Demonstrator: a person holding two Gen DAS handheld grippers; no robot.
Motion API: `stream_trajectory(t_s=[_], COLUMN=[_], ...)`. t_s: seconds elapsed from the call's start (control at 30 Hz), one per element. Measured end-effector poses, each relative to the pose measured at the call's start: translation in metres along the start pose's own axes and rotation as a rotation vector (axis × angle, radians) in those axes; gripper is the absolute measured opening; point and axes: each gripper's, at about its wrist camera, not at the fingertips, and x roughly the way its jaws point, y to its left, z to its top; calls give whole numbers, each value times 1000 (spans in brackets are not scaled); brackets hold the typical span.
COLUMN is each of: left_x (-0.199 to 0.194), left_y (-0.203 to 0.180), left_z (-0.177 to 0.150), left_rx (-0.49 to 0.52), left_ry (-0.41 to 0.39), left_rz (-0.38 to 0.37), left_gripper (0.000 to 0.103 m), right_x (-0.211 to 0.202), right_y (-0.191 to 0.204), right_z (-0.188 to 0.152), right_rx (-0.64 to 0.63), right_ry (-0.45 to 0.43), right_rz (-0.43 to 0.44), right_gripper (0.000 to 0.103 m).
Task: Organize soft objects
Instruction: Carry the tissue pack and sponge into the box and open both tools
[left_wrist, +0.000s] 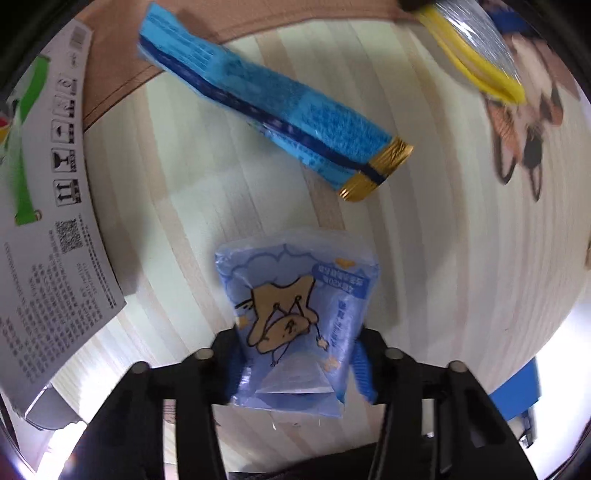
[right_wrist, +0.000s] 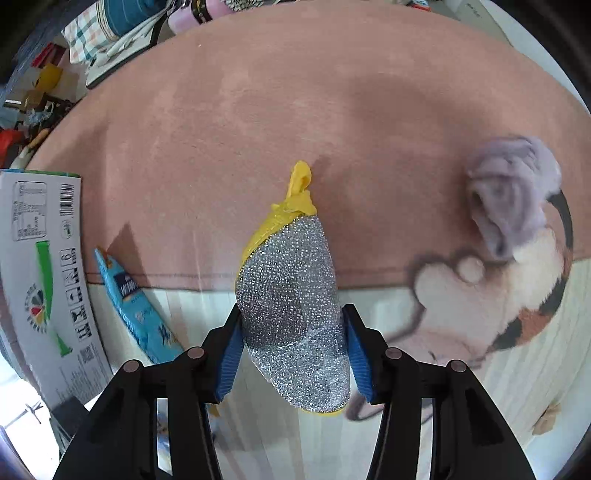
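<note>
My left gripper (left_wrist: 295, 363) is shut on a small blue tissue pack (left_wrist: 293, 314) with a cartoon bear, held above the light wood floor (left_wrist: 207, 206). A long blue snack packet with gold ends (left_wrist: 273, 99) lies on the floor ahead of it; it also shows in the right wrist view (right_wrist: 138, 310). My right gripper (right_wrist: 291, 347) is shut on a silver glitter sponge with a yellow back and loop (right_wrist: 291, 295), held above the edge of a pink rug (right_wrist: 295, 122). The sponge also shows at the top right of the left wrist view (left_wrist: 476, 48).
A white cardboard box with green print (left_wrist: 44, 206) stands at the left, also in the right wrist view (right_wrist: 40, 266). A crumpled lilac cloth (right_wrist: 513, 199) lies on a cartoon dog mat (right_wrist: 498, 306) at the right. Household clutter (right_wrist: 92, 33) lies beyond the rug.
</note>
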Motion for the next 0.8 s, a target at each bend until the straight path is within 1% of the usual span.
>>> stream_trajectory(t_s=[0.03,0.1,0.13,0.23,0.33,0.43,0.5,0.53,0.57,0.6,0.63,0.7,0.73,0.77,0.8], left_x=[-4,-15,-27,-55,-94,-136,-162,-174,-183,-191,-196,-197,-197,-192,-187], left_y=[2,8,11,19,33,61,84,101,120,125,142,184,199,215,230], left_z=[0,-3,8,-6,-18,-36,-49,-55,-62,-62,-68,-79,-80,-83,-82], left_rx=[-9,-30,-36,-57,-73,-99,-121,-138,-152,-162,-180,-217,-233,-252,-272], left_ry=[-11,-39,-50,-112,-190,-269,-316,-336,-349,-357,-364,-368,-363,-357,-347], left_rz=[-3,-19,-34,-92,-137,-173,-179,-182,-181,-177,-170,-155,-149,-147,-142], left_gripper=[39,38,38,38,38,38,38,38,38,38,38,38,38,38,38], right_x=[-3,-16,-22,-48,-75,-111,-130,-139,-145,-149,-150,-152,-151,-147,-141], right_y=[-3,-8,-11,-24,-22,-8,18,40,47,67,88,133,162,178,203], right_z=[-4,-19,-25,-47,-71,-83,-98,-99,-100,-105,-107,-116,-120,-119,-120], right_rx=[5,23,31,53,62,47,21,3,-9,-26,-42,-87,-112,-126,-139], right_ry=[-6,-29,-39,-68,-108,-151,-179,-192,-196,-202,-204,-199,-191,-184,-172], right_rz=[7,26,34,72,110,148,177,189,201,221,235,268,288,294,307], right_gripper=[53,53,53,53,53,53,53,53,53,53,53,53,53,53,53])
